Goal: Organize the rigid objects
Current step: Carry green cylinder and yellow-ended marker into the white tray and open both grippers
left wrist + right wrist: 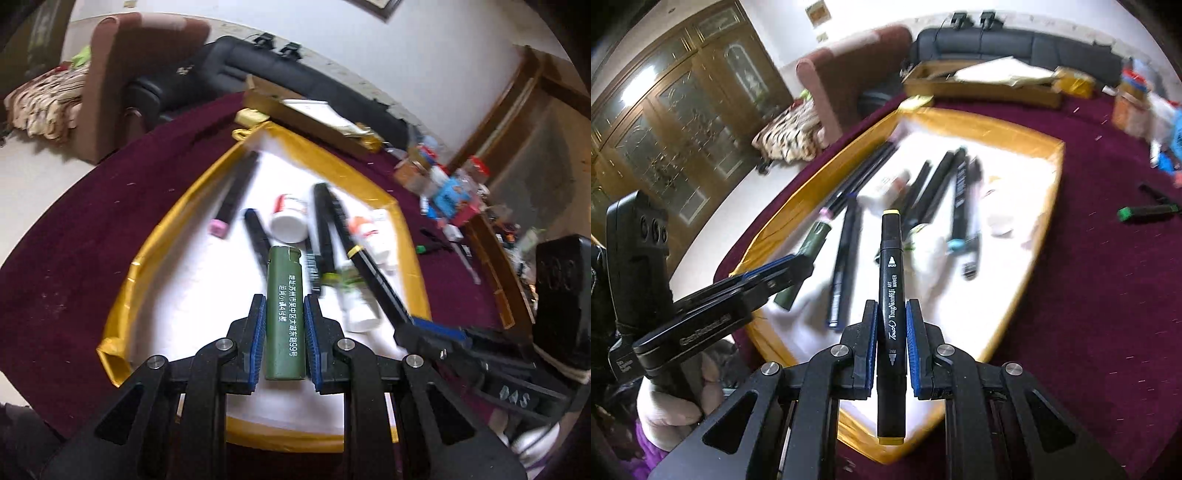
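Note:
My left gripper (284, 306) is shut on a dark green lighter (285, 314) with white print, held above a gold-rimmed tray (155, 236) with a white floor. My right gripper (891, 314) is shut on a black art marker (891, 295) with yellow ends, also above the tray (827, 162). In the tray lie several black markers (236, 192), a small white bottle (288, 221) and white tubes (360, 310). The left gripper with the lighter shows at the left of the right wrist view (801, 264); the right gripper shows at the right of the left wrist view (436, 326).
The tray sits on a dark red tablecloth (1108, 295). A green-capped marker (1147, 213) lies on the cloth to the right. A long cardboard box (979, 88) and a clutter of small bottles and boxes (447, 184) stand at the far side. A sofa (1015, 46) lies beyond.

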Demonstrator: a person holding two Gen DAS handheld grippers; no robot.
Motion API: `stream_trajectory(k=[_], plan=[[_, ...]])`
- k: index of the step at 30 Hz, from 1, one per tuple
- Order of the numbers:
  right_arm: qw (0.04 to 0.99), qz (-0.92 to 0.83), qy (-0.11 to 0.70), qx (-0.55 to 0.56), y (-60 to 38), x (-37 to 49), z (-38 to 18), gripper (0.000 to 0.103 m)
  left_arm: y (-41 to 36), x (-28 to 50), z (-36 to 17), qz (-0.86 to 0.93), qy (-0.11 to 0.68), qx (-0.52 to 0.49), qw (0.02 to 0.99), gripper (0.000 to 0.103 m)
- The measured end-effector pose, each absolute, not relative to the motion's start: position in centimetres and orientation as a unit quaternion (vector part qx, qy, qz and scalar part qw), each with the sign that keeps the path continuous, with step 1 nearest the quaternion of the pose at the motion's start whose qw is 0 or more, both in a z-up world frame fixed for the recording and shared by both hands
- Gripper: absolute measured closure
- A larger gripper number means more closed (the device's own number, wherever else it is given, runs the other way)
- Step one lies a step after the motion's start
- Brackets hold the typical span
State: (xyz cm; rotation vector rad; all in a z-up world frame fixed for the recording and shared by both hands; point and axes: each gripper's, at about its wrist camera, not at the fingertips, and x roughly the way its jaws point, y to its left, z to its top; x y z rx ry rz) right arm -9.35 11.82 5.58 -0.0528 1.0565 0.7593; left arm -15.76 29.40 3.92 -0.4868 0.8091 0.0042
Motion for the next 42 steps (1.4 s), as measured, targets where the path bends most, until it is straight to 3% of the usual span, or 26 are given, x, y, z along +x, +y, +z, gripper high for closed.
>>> stream_trajectory(k=[5,7,13,38,42], plan=[[0.784,0.358,0.505,-0.045,14.4,-10.4,4.0,0.089,29.7,-16.1,3.9,0.02,0.385,-0.221,0.896,0.085],[0.786,0.353,0.504,-0.06,15.1,-10.8,3.6,0.089,29.8,-16.4,4.2,0.022,0.379,-0.222,0.898,0.073],[0.805,0.319,0.488,-0.108,16.4,-11.7,3.0,0.089,30.9,-17.7,5.1,0.034,0.35,-0.235,0.906,0.053],[0.849,0.26,0.427,-0.172,16.3,-13.3,4.6,0.089,31.8,-18.7,5.5,0.039,0.342,-0.247,0.906,0.048],[0.855,0.254,0.419,-0.167,15.8,-13.4,5.1,0.087,31.4,-18.8,5.8,0.042,0.341,-0.243,0.907,0.042]])
